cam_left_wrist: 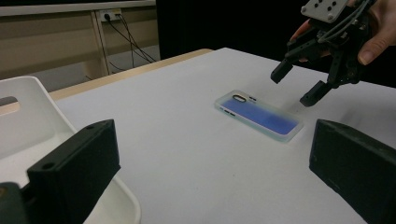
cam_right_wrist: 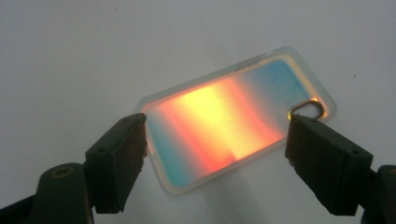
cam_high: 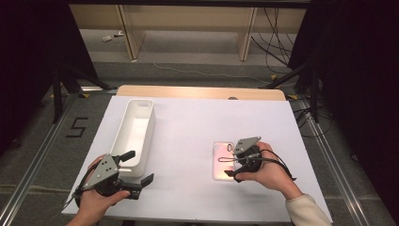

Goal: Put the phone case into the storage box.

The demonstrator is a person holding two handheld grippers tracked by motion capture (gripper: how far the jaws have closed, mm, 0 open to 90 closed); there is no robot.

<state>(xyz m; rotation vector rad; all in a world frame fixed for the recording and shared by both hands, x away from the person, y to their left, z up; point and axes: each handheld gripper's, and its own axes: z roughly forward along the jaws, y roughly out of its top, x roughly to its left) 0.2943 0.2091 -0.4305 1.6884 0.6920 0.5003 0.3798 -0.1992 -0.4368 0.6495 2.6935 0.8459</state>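
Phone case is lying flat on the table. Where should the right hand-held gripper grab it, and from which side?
Likely from above, across the two long edges near the middle of the phone case. It lies flat on the white table, so only its thin rim offers purchase. The right hand-held gripper hovers open over it.
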